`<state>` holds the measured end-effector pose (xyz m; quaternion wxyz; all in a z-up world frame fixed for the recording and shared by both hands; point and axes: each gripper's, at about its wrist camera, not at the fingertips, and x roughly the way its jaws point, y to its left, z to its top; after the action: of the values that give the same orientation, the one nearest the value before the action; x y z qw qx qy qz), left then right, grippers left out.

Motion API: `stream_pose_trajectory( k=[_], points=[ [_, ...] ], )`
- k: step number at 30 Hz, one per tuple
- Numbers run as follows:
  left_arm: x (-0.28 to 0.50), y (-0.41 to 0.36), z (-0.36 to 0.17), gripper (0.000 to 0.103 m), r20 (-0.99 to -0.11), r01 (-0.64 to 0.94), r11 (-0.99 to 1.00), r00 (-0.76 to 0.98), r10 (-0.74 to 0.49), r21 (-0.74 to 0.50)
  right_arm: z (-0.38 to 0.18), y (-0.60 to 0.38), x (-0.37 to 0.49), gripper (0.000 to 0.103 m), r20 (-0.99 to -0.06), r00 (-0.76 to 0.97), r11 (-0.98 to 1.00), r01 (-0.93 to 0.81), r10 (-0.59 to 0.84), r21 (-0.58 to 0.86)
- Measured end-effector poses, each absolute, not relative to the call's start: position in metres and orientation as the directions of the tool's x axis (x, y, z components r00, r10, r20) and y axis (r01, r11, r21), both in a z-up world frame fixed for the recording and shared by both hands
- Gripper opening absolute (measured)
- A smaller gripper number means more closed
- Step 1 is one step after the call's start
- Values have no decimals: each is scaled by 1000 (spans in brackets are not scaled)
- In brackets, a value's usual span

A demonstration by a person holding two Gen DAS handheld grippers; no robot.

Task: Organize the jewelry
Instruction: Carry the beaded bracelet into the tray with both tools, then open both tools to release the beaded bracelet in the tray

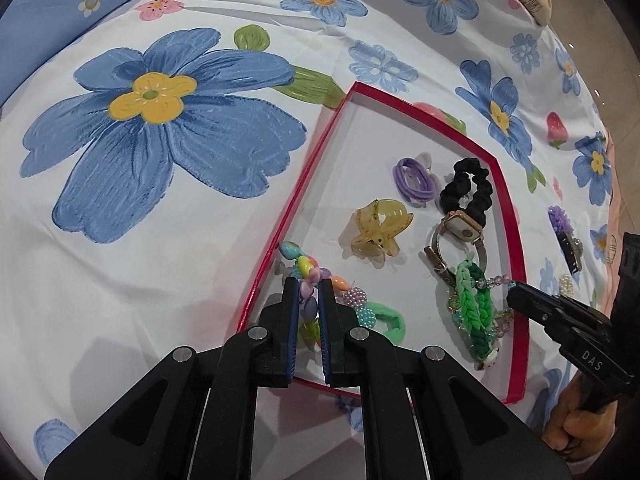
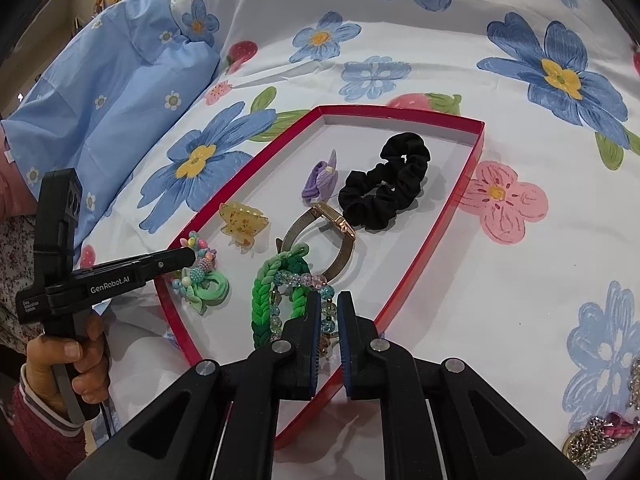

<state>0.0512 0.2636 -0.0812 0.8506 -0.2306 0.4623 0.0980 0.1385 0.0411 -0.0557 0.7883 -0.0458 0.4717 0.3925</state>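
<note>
Bright even light, soft shadows, sharp focus, curved fisheye edges

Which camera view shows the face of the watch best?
The left wrist view: there the watch shows its pale square face nearly head-on, inside the red tray. The right wrist view shows the watch edge-on, only the gold case side and the band.

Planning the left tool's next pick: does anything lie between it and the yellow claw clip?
Only bare floor of the red tray separates the left tool from the yellow claw clip. But the tool is shut on the pastel bead bracelet, which it must release first.
</note>
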Motion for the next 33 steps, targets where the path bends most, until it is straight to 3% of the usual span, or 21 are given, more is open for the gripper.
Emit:
stream_pose_trajectory(
  k=[7, 20, 28, 33],
  points=[
    [50, 263, -79, 8, -834, -383, 876, 551, -37, -293, -54, 39, 140, 17, -768, 237, 685, -650, 594, 329],
    [43, 250, -60, 40, -815, -371, 881, 579, -28, -294, -34, 16, 132, 36, -727, 277, 689, -632, 628, 355],
    [38, 224, -39, 50, -790, -322, 898, 611, -45, -300, -25, -30, 125, 43, -707, 319, 719, -583, 631, 378],
    [38, 203, -28, 52, -779, -278, 913, 624, -66, -300, -21, -65, 123, 44, -701, 358, 750, -538, 617, 385]
  ],
)
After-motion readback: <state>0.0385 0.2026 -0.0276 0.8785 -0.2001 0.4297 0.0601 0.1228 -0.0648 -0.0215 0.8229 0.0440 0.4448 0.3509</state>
